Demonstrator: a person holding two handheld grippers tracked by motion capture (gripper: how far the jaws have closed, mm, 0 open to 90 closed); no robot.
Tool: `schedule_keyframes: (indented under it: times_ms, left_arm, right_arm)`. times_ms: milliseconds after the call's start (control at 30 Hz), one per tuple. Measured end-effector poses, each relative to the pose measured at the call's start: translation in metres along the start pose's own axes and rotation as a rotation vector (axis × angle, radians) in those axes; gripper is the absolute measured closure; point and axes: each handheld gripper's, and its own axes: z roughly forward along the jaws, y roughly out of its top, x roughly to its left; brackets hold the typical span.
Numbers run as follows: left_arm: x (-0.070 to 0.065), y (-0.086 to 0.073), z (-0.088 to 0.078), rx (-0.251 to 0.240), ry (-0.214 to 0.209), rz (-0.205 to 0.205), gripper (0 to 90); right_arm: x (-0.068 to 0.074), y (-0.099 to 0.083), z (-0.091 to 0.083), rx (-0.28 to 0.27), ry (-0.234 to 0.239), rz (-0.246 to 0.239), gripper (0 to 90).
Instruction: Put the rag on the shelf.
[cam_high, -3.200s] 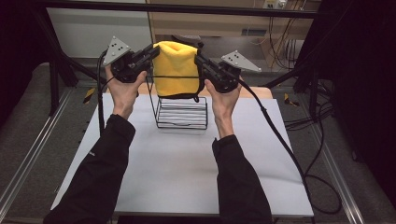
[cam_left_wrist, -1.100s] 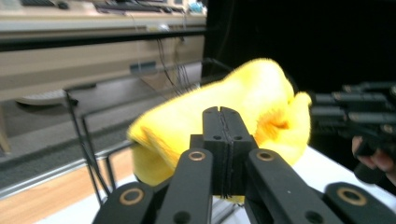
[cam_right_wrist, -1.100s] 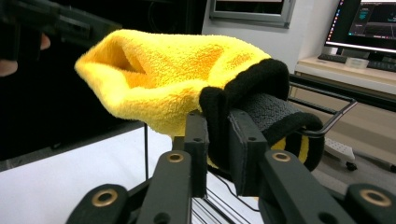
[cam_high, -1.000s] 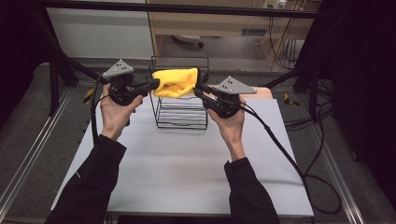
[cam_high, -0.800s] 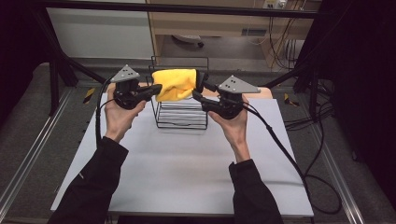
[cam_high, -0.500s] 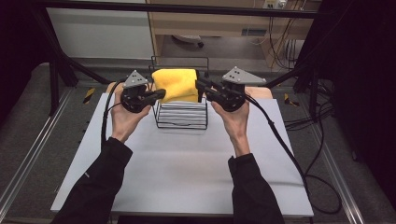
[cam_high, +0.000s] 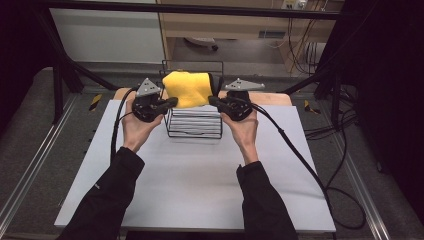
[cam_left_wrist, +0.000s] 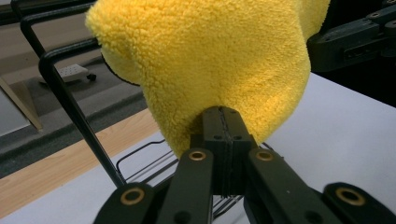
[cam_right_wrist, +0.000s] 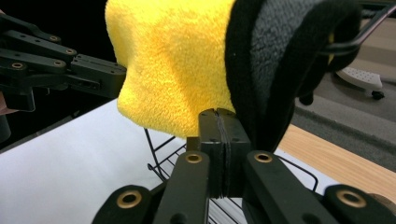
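A fluffy yellow cloth (cam_high: 187, 89) hangs over the top bar of a black wire rack (cam_high: 195, 125) at the far middle of the white table. My left gripper (cam_high: 172, 102) is at the cloth's left side. Its jaws are shut on the cloth's lower edge (cam_left_wrist: 210, 70), and the fabric dimples around their tips. My right gripper (cam_high: 212, 100) is at the cloth's right side. Its jaws have just closed further and now stand shut against the yellow cloth (cam_right_wrist: 173, 60), with no fabric showing between the pads. A dark grey-and-black cloth (cam_right_wrist: 280, 51) hangs beside them.
The white table top (cam_high: 195, 185) stretches out in front of the rack. A wooden strip (cam_high: 272, 98) runs along its far edge. Cables (cam_high: 300, 155) trail from the right gripper over the table's right side. Dark frame legs stand at the back left and right.
Both hands have brought the cloth down from above the rack onto its top bar. The grippers have come lower and closer to the rack's sides.
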Motion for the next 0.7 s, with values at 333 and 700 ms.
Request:
schedule_keyframes:
  times_ms: [333,700]
  left_arm:
    - [0.002,-0.002,-0.014,-0.028,-0.02,-0.029,84.2]
    - [0.002,-0.01,-0.029,0.004,-0.021,-0.024,64.3]
  right_arm:
    - [0.007,0.004,-0.02,-0.043,0.054,-0.003,70.2]
    - [-0.002,-0.002,-0.053,-0.059,0.046,0.038,47.0]
